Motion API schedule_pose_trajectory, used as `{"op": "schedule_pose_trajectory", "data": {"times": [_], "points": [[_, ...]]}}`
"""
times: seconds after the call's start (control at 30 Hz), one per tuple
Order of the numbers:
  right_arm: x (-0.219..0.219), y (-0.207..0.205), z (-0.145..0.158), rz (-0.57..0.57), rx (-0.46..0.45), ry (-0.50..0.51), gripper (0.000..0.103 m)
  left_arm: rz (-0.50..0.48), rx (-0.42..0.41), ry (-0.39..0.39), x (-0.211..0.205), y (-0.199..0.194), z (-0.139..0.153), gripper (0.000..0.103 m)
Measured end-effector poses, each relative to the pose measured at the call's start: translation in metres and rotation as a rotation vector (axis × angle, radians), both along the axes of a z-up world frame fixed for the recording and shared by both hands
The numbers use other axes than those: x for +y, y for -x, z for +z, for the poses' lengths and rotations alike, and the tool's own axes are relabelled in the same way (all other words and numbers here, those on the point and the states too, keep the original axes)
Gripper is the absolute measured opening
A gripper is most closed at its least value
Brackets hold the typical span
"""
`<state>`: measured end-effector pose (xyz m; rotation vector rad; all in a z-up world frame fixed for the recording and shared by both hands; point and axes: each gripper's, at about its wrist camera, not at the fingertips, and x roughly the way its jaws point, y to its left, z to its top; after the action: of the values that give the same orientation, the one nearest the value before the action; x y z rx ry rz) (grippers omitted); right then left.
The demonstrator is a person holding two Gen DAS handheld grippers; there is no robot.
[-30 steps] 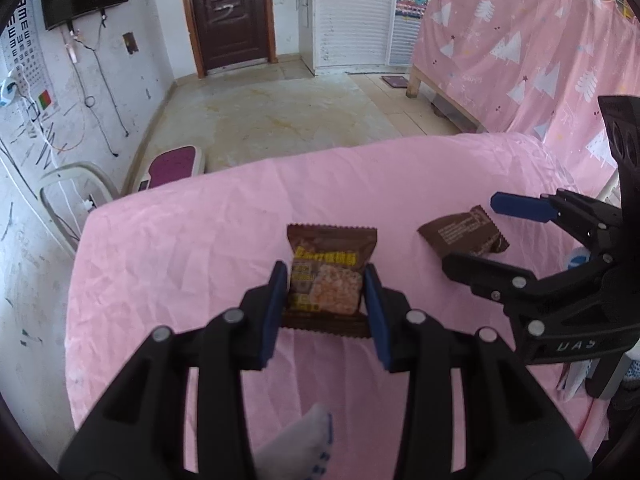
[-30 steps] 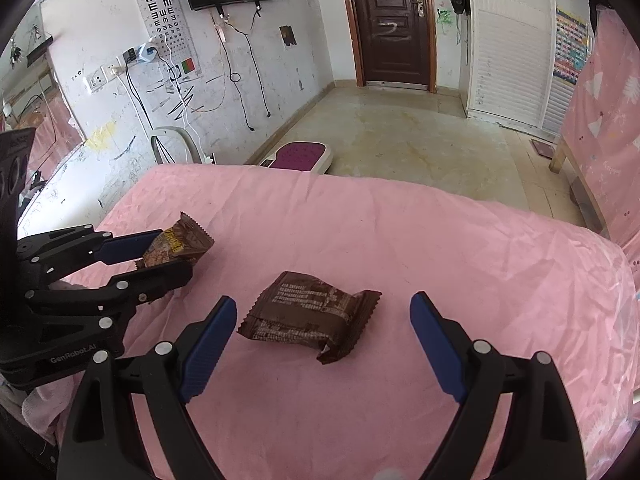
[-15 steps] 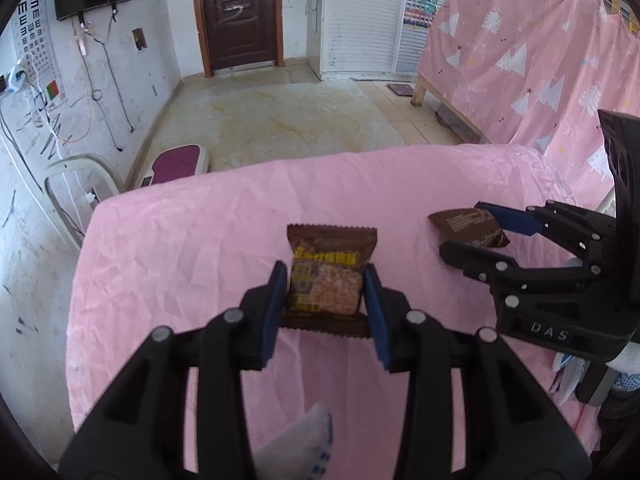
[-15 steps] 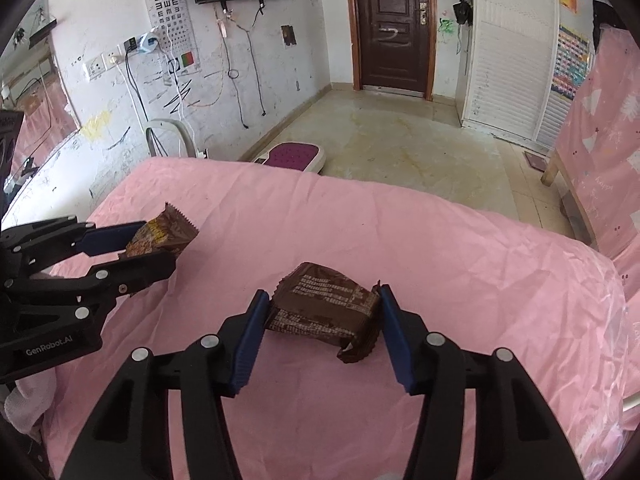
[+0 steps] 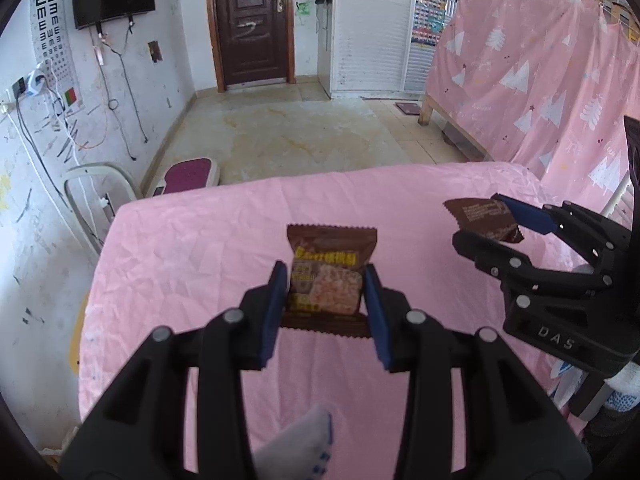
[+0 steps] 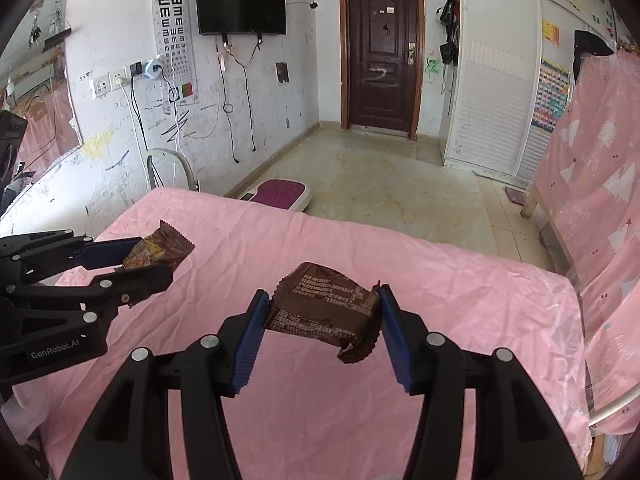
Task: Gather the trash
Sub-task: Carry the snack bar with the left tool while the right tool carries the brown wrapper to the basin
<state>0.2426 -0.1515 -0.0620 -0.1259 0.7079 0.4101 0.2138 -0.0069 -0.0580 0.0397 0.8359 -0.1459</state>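
- Pink cloth (image 5: pixel 200 248) over the table, creased, bare of other litter as far as either view shows.
- Two brown snack wrappers in all, both clamped and held above the cloth: pick-up judged done for both.
- Left gripper (image 5: pixel 325 300) pinched on the front wrapper (image 5: pixel 330 270) by its two side edges, blue pads (image 5: pixel 278 300) pressing in from left and right.
- Right gripper (image 6: pixel 320 322) likewise closed on the back wrapper (image 6: pixel 324 312), pads at both ends, one loose corner drooping below the right pad.
- Seen from the right wrist view, front wrapper (image 6: pixel 160 250) sticking out past the left gripper (image 6: pixel 132 264), clear of the cloth.
- Seen from the left wrist view, back wrapper (image 5: pixel 482 220) poking out of the right gripper (image 5: pixel 504 224), off to the right and apart from the other.
- Left to do, by judgement: carrying both to a bin and dropping them; no bin or bag visible in either view, so destination unknown.
- Front wrapper: glossy brown foil, crimped zigzag ends, yellow lettering and a picture of a pale grainy bar; flat, slightly bowed between the pads.
- Back wrapper: same brown foil, printed side of small white text facing up, puffier and crumpled, twisted a little in the grip.
- Thin, light, slippery stuff: likely to slide or buckle if the squeeze loosens.
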Motion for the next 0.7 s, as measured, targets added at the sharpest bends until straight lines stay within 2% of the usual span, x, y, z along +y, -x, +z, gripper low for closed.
{"op": "schedule_pose_trajectory", "data": {"times": [0.27,0.7], "points": [[-0.036,0.022,0.015,-0.048,-0.038,-0.047,0.045,-0.05,-0.038,-0.004,-0.036,0.016,0.019,0.037],[-0.131,0.059,0.032,-0.188,-0.091,-0.135,0.045,-0.163,-0.073,-0.036,-0.113,0.032,0.033,0.037]]}}
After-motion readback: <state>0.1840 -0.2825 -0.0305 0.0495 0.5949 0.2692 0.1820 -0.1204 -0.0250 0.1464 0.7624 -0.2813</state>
